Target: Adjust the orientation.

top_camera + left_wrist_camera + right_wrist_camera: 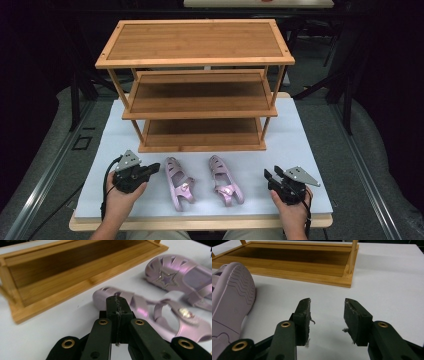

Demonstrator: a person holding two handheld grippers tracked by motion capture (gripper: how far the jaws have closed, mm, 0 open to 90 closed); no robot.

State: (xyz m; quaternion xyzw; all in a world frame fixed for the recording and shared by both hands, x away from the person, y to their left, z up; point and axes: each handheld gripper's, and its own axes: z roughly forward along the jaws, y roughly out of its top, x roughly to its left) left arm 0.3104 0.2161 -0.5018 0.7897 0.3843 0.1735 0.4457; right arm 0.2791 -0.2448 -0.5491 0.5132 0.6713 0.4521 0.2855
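Pink sandal (pixel 229 305) cut off, R gripper view.

**Wood, glossy plastic and matt black**

The three-tier rack (pixel 195 85) looks like bamboo or light wood, with a fine straight grain, darker shelf panels and a smooth satin finish. Both sandals (pixel 179 183) (pixel 225 180) appear to be soft moulded plastic, pearly lilac with a gloss; one bears a glittery star, and one sole shows wavy ribbed tread. The tabletop (pixel 300 150) is a smooth matt white sheet. Each claw (pixel 117 307) (pixel 327 312) is matt black plastic with brass-coloured rivets, its pads rough and frayed.
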